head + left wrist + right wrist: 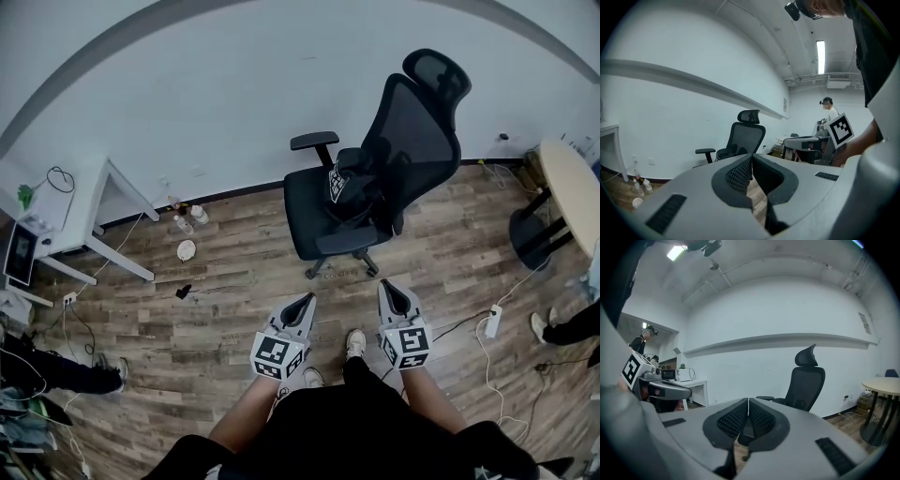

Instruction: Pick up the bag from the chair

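The bag lies on the seat of the black chair, which stands against the wall on a wood floor. The left gripper and the right gripper hang side by side short of the chair, well apart from the bag. Both point toward it. Each gripper's jaws are pressed together with nothing between them. A white desk stands to the left.
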`<state>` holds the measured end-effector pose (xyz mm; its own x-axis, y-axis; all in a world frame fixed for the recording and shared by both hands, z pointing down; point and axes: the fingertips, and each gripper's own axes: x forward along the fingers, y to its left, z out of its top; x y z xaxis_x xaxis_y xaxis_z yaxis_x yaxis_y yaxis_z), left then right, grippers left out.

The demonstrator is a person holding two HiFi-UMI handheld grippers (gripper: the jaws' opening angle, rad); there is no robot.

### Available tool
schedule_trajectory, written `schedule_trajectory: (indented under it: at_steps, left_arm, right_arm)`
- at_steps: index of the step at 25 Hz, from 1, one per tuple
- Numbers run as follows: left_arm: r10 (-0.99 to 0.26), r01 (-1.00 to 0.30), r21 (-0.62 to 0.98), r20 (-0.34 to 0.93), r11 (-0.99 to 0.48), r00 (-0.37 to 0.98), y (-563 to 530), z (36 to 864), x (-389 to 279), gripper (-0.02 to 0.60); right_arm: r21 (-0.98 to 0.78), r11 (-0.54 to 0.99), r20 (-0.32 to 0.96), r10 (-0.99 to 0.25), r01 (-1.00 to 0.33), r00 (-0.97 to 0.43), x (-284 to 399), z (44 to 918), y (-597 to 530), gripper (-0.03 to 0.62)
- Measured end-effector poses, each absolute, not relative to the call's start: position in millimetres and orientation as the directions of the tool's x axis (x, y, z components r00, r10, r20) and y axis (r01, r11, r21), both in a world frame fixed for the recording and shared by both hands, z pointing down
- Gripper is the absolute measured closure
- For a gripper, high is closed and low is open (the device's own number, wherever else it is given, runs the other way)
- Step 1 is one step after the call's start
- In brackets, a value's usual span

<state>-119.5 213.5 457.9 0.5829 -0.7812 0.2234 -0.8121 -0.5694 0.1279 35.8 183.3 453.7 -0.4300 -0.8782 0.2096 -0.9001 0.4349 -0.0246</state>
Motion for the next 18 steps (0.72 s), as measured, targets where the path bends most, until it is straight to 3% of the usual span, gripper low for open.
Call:
schedule_trajectory:
  at_steps: [18]
  left_arm:
    - [-0.791, -0.842, 0.076, 0.307, -0.534, 0.529, 95.8, 466.1, -55.2, 0.558]
  right_arm:
    - [-0.088, 0.491, 0.241, -0.834, -0.867, -0.497, 104.7, 481.3, 55.5, 0.571]
